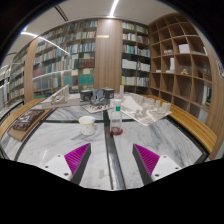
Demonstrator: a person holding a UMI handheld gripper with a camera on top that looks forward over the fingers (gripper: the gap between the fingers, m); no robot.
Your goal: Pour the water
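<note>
A clear bottle with a red cap (116, 118) stands upright on the white marble table (50, 150), well beyond my fingers. To its left sits a white cup (87, 124), a short gap away from the bottle. My gripper (112, 158) hangs over the near part of the table, open, with nothing between its magenta pads (77, 156). A dark seam (113, 160) in the table runs between the fingers toward the bottle.
A dark tray-like object (27, 120) lies at the table's left edge. Crumpled white paper or cloth (150, 112) lies right of the bottle. A laptop or box (97, 98) sits at the far end. Bookshelves (70, 60) line the walls behind.
</note>
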